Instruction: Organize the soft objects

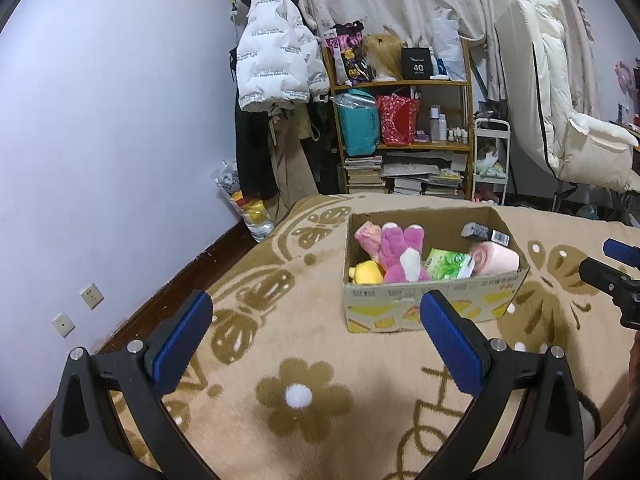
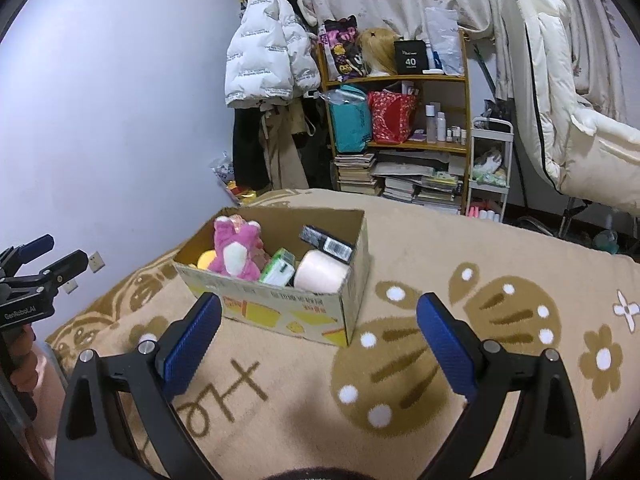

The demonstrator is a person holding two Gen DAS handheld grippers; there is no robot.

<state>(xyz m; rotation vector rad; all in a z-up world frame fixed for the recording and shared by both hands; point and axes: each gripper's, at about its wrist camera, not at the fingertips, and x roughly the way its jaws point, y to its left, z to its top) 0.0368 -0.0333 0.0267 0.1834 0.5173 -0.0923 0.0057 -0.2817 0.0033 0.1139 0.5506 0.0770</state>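
A cardboard box (image 1: pixel 432 304) (image 2: pixel 280 308) sits on the tan patterned blanket (image 1: pixel 312 380) (image 2: pixel 400 360). Inside lie a pink plush bear (image 1: pixel 400 254) (image 2: pixel 234 252), a yellow plush (image 1: pixel 366 272), a green tissue pack (image 1: pixel 448 265) (image 2: pixel 278 268), a rolled pink towel (image 1: pixel 496 258) (image 2: pixel 322 272) and a dark packet (image 1: pixel 484 233) (image 2: pixel 326 242). My left gripper (image 1: pixel 316 312) stands open just short of the box, nothing between its blue pads. My right gripper (image 2: pixel 320 314) is open too, near the box's front right corner. Each gripper shows at the edge of the other's view.
Past the bed's far edge stand a wooden shelf (image 1: pixel 404 120) with bags, bottles and stacked books, a white puffer jacket (image 1: pixel 272 60) on a rack, a white cart (image 1: pixel 490 160) and a padded white chair (image 1: pixel 560 112). A plain wall (image 1: pixel 100 140) runs along the left.
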